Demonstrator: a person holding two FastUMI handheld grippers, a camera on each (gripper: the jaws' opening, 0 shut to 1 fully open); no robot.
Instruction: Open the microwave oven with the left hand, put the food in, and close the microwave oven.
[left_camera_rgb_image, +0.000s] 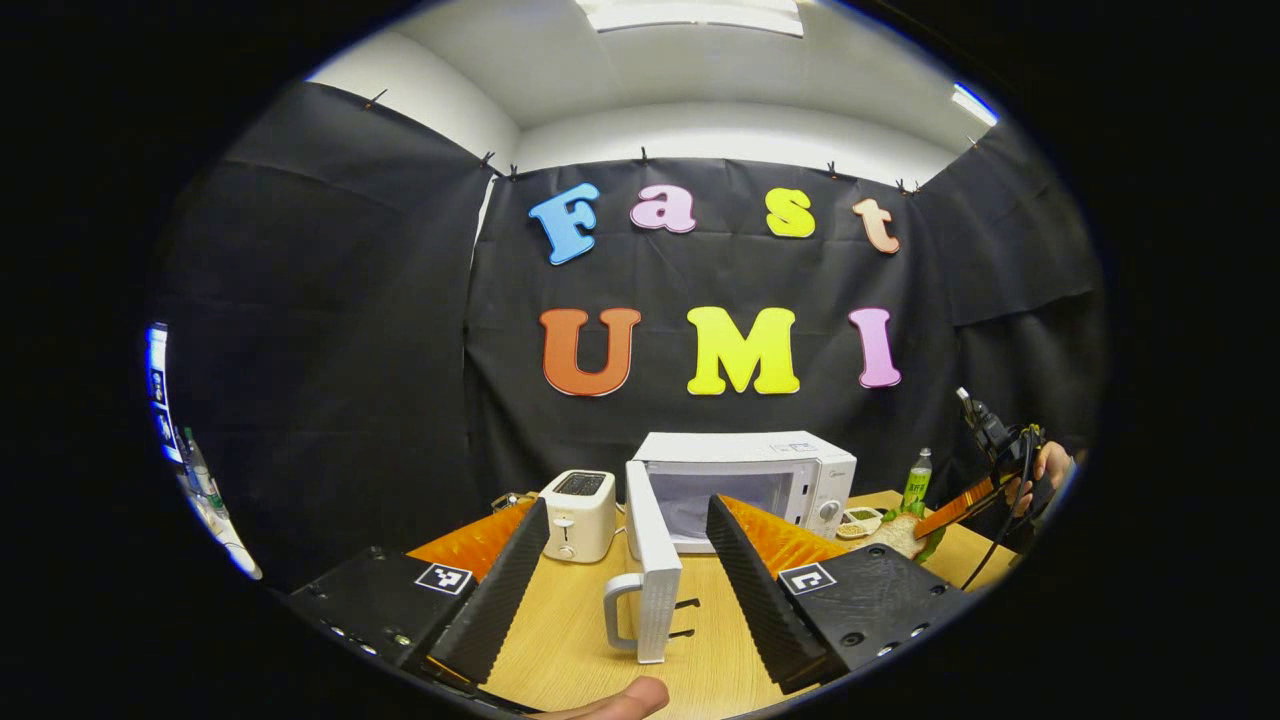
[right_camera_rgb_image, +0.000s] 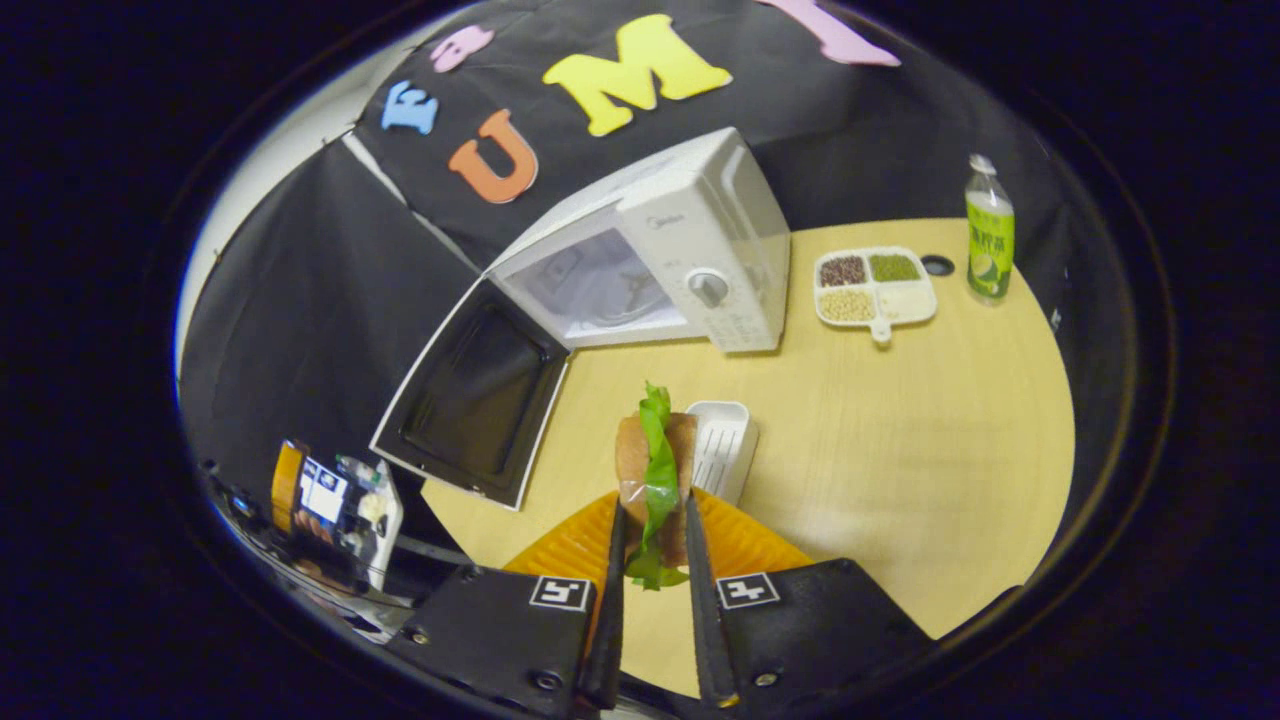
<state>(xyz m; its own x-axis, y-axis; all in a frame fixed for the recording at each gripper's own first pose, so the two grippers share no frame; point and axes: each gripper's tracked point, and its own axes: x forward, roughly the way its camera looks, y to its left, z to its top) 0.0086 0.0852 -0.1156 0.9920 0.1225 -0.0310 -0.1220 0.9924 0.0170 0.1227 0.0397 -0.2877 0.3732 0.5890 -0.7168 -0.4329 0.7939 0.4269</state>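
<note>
The white microwave (left_camera_rgb_image: 745, 470) stands at the back of the wooden table with its door (left_camera_rgb_image: 655, 570) swung wide open, edge-on to me. My left gripper (left_camera_rgb_image: 628, 505) is open, its fingers wide on either side of the door's edge and handle (left_camera_rgb_image: 618, 610) without touching them. In the right gripper view the microwave (right_camera_rgb_image: 700, 240) shows its lit cavity (right_camera_rgb_image: 600, 290), and the door (right_camera_rgb_image: 480, 395) hangs out to the left. My right gripper (right_camera_rgb_image: 652, 510) is shut on a sandwich (right_camera_rgb_image: 655, 465) of bread and green lettuce, held above the table in front of the microwave. The right gripper (left_camera_rgb_image: 990, 470) also appears far right.
A white toaster (left_camera_rgb_image: 578, 515) stands left of the microwave. A divided plate of beans (right_camera_rgb_image: 875, 285) and a green bottle (right_camera_rgb_image: 988, 235) sit to the microwave's right. A small white ribbed tray (right_camera_rgb_image: 722, 445) lies just beyond the sandwich. Bare tabletop (right_camera_rgb_image: 900, 460) spreads to the right.
</note>
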